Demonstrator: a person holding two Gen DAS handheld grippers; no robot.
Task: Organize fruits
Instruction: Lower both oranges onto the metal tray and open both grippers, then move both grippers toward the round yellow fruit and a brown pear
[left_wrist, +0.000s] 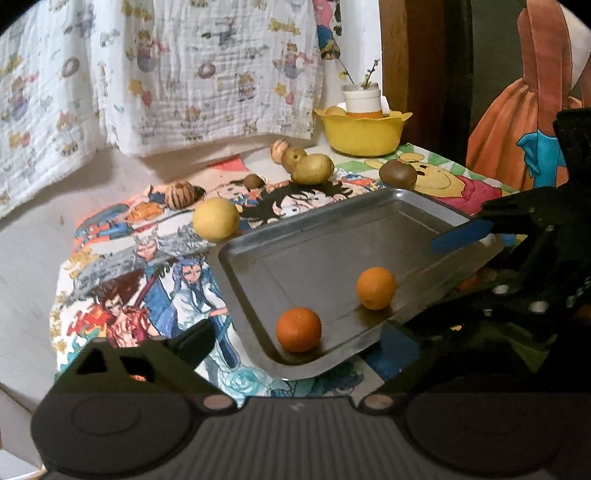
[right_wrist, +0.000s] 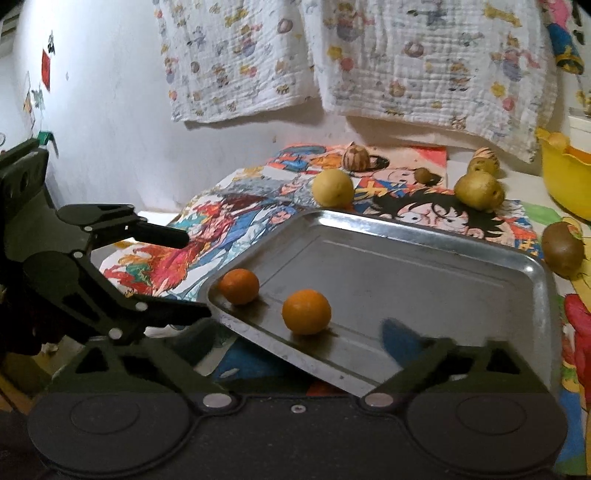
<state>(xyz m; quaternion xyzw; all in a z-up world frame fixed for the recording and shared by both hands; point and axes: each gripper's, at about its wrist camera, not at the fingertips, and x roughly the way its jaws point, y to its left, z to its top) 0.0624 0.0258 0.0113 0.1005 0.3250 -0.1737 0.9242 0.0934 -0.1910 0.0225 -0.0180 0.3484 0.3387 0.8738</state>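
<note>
A steel tray (left_wrist: 369, 218) lies on the cartoon-print cloth, its near rim looking raised off the cloth. Two oranges sit in it near that rim, one (left_wrist: 298, 329) towards the corner, the other (left_wrist: 376, 288) beside it; the right wrist view shows them too (right_wrist: 239, 286) (right_wrist: 306, 312). My left gripper (left_wrist: 299, 332) is open, its fingers standing either side of the tray's near corner. My right gripper (right_wrist: 291, 338) is open too, astride the near rim, its blue pad (right_wrist: 400, 334) off the metal. Neither holds anything.
Loose on the cloth behind the tray are a yellow round fruit (left_wrist: 216, 219), brownish-yellow fruits (left_wrist: 313, 169), a kiwi (left_wrist: 398, 173), a small brown fruit (left_wrist: 253, 181) and a walnut-like one (left_wrist: 181, 194). A yellow bowl (left_wrist: 362, 133) stands at the back right. Printed cloths hang on the wall.
</note>
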